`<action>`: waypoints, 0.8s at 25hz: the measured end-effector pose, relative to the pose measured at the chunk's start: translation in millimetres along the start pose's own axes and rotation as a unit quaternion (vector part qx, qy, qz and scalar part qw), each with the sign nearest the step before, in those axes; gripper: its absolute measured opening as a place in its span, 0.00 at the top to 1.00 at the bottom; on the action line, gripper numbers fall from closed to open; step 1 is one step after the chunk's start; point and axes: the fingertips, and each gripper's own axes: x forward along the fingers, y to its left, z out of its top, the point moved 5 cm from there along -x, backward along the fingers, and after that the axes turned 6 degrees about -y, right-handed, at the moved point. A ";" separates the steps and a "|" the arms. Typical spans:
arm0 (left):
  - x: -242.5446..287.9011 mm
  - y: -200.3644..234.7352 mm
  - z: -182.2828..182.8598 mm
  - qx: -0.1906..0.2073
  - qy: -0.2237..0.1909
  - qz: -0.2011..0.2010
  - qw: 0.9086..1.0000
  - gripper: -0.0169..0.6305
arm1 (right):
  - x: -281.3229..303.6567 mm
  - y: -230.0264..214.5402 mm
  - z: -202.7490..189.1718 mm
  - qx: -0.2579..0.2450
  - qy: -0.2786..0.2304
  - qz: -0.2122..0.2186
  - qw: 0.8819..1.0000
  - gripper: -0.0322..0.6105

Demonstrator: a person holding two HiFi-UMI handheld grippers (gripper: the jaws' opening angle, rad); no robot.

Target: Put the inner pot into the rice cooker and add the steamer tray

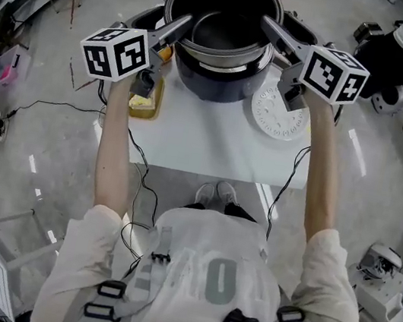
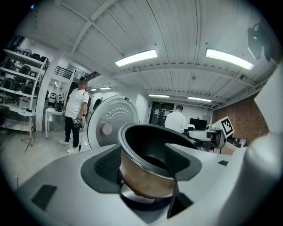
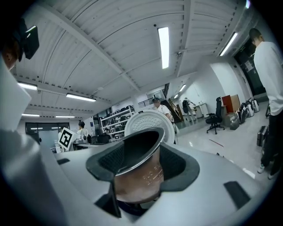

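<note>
Workshop-style lab, not a home; bare grey floor (image 1: 56, 154) with a loose cable (image 1: 57, 103) trailing across; metal shelves (image 2: 20, 70) stacked with gear along one wall; long strip lights (image 2: 136, 57) under a ribbed ceiling (image 2: 177, 26); brick wall (image 2: 241, 121); office chair (image 3: 215, 118) out on open floor; people (image 2: 76, 115) standing about; small white counter (image 1: 212, 147) in the middle.

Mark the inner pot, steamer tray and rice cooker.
inner pot (image 1: 226, 31): head view, on its dark inside floor.
steamer tray (image 1: 277, 116): head view, middle of its white perforated face.
rice cooker (image 1: 215, 85): head view, dark front wall below the pot.
</note>
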 end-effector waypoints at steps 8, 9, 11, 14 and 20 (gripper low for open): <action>27.4 15.6 -34.6 -0.011 0.040 0.002 0.999 0.52 | 12.7 -32.4 -39.0 0.014 0.052 -0.030 0.998 0.58; 28.8 18.4 -38.0 -0.006 0.049 0.005 0.999 0.52 | 14.6 -34.5 -42.2 0.013 0.057 -0.033 0.998 0.58; 32.5 23.4 -44.3 0.001 0.066 0.008 0.998 0.52 | 19.2 -39.2 -48.6 0.009 0.069 -0.038 0.997 0.58; 40.2 28.9 -54.5 0.002 0.081 0.011 0.997 0.52 | 24.3 -48.1 -61.2 0.003 0.092 -0.048 0.995 0.58; 54.0 33.4 -75.7 0.007 0.111 0.017 0.994 0.52 | 26.7 -64.1 -86.9 -0.015 0.143 -0.068 0.987 0.58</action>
